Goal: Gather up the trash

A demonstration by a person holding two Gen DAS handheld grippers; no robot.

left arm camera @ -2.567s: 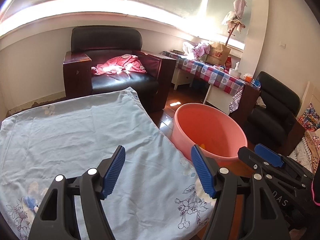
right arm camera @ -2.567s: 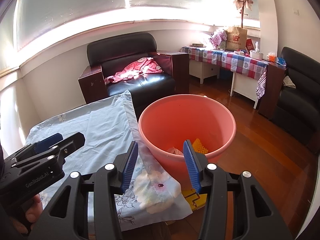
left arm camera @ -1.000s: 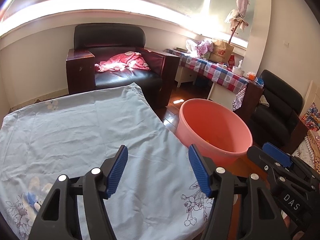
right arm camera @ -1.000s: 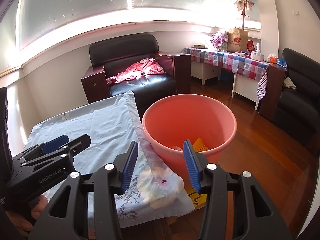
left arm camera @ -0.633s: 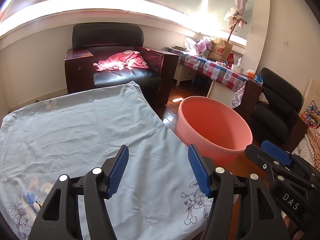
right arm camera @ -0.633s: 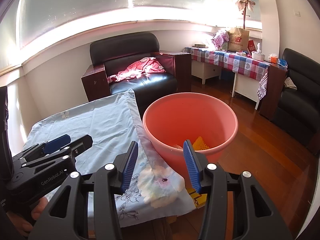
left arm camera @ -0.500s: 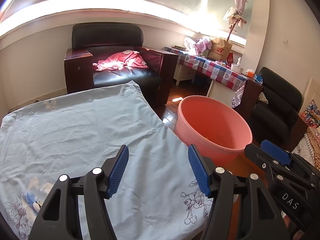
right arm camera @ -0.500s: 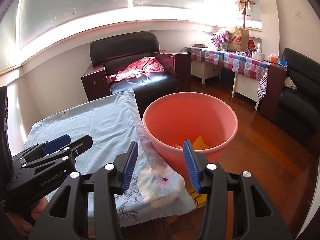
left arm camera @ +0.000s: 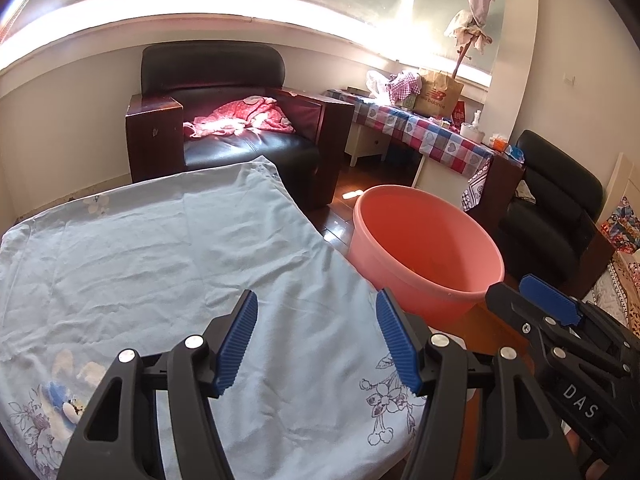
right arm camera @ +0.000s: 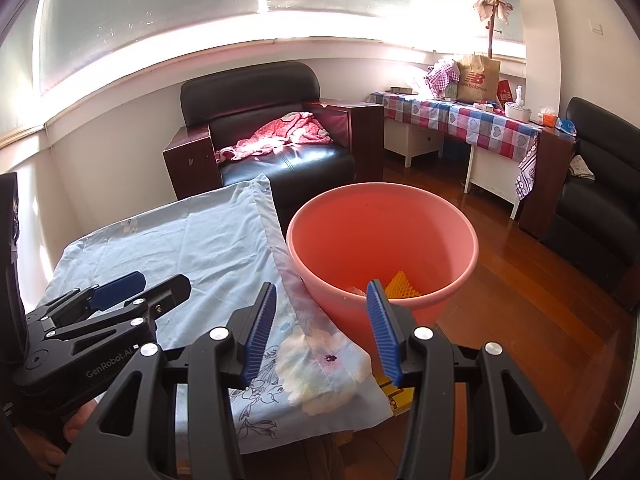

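- Your left gripper point(left arm camera: 316, 340): jaws spread wide, nothing between the blue pads, held above the light blue floral cloth point(left arm camera: 160, 264).
- Your right gripper point(right arm camera: 322, 330): jaws spread, empty, poised over the cloth's near corner and the near rim of the pink tub point(right arm camera: 384, 240).
- Pink tub: on the wooden floor point(right arm camera: 532, 300), just beside the cloth's edge; at 2 o'clock from your left gripper, 12 o'clock from your right.
- Trash: a yellow mesh piece point(right arm camera: 402, 285) and a pale scrap beside it lie in the tub's bottom.
- Yellow item point(right arm camera: 394, 394): partly hidden under the cloth's corner; kind cannot be told.
- Black armchair point(right arm camera: 260, 128): beyond the cloth, red garment point(right arm camera: 280, 134) on its seat.
- Checked-cloth table point(right arm camera: 460, 120): at 1 o'clock, cluttered.
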